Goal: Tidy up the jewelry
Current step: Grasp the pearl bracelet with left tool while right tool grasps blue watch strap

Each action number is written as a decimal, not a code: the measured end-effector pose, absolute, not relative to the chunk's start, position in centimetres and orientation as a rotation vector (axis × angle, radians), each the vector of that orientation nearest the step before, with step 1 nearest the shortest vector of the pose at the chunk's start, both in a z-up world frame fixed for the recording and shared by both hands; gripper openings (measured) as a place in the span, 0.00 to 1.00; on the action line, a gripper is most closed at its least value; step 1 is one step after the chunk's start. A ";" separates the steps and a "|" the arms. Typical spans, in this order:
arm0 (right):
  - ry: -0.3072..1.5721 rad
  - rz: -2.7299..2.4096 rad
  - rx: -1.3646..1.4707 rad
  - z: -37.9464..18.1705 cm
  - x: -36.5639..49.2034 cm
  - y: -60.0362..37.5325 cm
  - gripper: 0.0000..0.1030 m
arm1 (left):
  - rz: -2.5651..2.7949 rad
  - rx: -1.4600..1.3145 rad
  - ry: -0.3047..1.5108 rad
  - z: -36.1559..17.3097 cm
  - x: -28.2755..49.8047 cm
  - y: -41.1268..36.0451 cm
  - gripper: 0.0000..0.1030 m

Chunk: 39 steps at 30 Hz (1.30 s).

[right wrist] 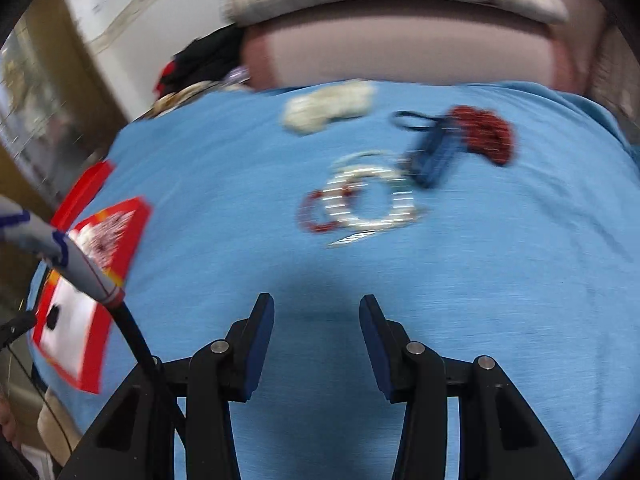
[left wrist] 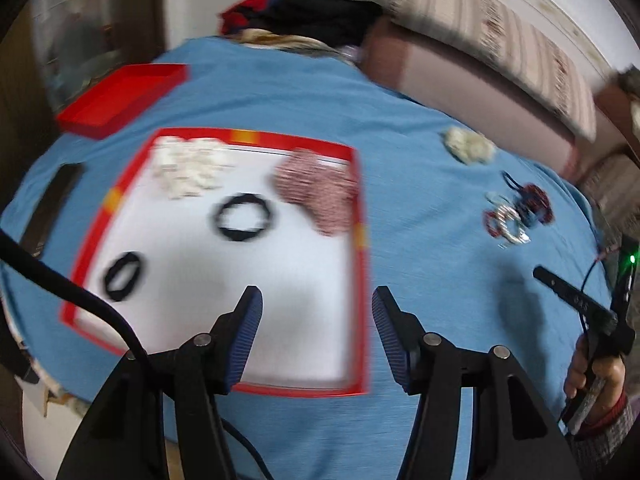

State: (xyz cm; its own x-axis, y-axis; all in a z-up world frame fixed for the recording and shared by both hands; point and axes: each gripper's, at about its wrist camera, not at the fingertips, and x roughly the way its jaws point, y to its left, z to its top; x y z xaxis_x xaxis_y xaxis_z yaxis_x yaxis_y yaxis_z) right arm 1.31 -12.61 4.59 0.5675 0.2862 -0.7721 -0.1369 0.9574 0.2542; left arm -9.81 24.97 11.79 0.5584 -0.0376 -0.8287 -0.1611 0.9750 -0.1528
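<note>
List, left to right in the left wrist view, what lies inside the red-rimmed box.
Small black ring → white bead pile → larger black ring → pink-and-white beaded pile, against the box's right rim.

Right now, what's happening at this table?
A person with a handheld gripper in each hand is sorting jewelry on a blue cloth. The red-rimmed tray already holds two black rings, a white beaded pile and a pinkish beaded pile. A cluster of bangles and beads and a white piece still lie loose on the cloth. The left gripper is over the tray and the right gripper over the cloth; both are open and empty.
</note>
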 end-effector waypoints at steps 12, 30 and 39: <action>0.919 0.084 0.295 4.9 12.0 -17.8 0.58 | -0.115 -0.179 1.021 9.3 -3.2 14.3 0.55; 0.944 0.087 0.388 2.1 3.9 -26.9 0.01 | -0.300 -0.083 1.108 5.3 9.8 3.1 0.55; 0.874 0.223 0.360 5.1 8.7 -22.7 0.53 | -0.347 -0.087 1.163 3.0 13.0 0.6 0.55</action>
State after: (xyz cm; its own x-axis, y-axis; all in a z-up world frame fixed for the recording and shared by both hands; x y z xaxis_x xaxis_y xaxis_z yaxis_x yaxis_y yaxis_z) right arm 8.68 -22.68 5.07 0.6243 0.3352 -0.7057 -0.0446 0.9171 0.3962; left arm 12.96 0.58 3.02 0.3503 -0.3118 -0.8832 0.2227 0.9436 -0.2448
